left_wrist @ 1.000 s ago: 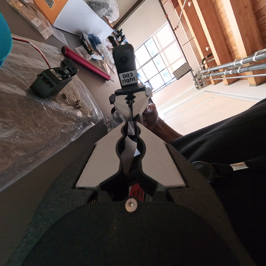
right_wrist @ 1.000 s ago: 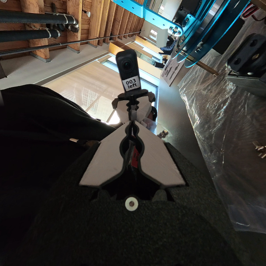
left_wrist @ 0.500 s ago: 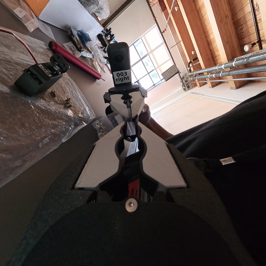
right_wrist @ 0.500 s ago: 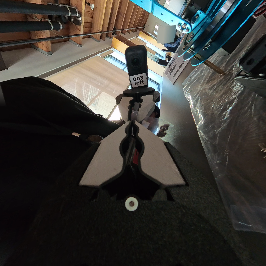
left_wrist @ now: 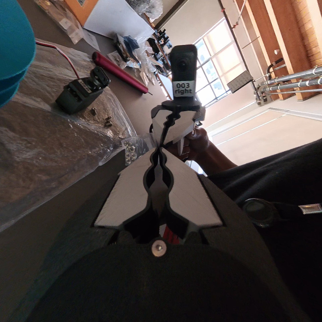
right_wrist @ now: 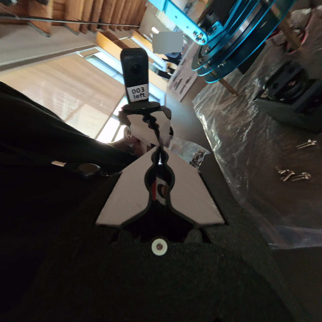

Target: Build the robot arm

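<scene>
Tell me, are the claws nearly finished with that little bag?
Done: the left claw and right claw are shut, tips meeting at the bag. In hand: the bag's edge, it seems. Left: the nuts sit inside it; the screws and servo lie untouched on the sheet.

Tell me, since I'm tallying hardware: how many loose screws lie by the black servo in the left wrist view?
3: one screw just below the servo, and two more close together to its right, all on the plastic sheet. Folds may hide others.
</scene>
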Demonstrator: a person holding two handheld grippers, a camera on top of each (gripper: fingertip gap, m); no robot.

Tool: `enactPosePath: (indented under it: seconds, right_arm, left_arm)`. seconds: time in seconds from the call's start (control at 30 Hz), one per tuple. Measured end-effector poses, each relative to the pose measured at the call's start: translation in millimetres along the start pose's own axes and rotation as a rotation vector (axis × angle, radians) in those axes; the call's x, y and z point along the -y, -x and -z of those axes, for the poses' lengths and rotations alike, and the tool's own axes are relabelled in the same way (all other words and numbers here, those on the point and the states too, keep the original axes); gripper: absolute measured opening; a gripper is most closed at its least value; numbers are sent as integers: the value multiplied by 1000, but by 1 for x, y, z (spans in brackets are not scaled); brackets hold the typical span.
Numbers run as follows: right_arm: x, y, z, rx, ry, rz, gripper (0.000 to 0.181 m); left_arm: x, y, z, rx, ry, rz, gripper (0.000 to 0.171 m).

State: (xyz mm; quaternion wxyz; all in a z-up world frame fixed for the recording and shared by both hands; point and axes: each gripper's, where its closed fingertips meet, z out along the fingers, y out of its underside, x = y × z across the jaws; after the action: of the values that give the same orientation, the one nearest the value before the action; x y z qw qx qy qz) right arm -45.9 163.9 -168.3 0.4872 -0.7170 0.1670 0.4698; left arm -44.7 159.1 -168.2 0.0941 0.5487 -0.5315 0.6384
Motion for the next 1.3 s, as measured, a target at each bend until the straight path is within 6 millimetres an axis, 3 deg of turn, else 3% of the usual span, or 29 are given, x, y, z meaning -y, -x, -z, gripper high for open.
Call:
enactPosePath:
  seconds: [0.17, 0.33, 0.5, 0.87, 1.03, 1.3]
  right_arm:
    - [3, -5, -3, -142, -15, 85, 20]
    - [3, 2, -5, -100, -36, 70, 27]
    - [3, 6, 1, -54, -37, 40, 10]
    - [3, 12, 3, 119, -124, -106, 6]
    - [-3, 0, 0, 15, -85, -74, 0]
    - [6, -22, -2, -370, -80, 7, 0]
  left_arm:
    - [6, 6, 0, 17, -39, 50, 0]
    - [7, 3, -1, -6, -48, 62, 0]
    - [6, -9, -3, -48, -41, 44, 0]
    - [5, -14, -1, -44, -35, 1, 0]
    - [-2, -4, 0, 88, 32, -123, 0]
    - [6, 21, -1, 373, 100, -260, 0]
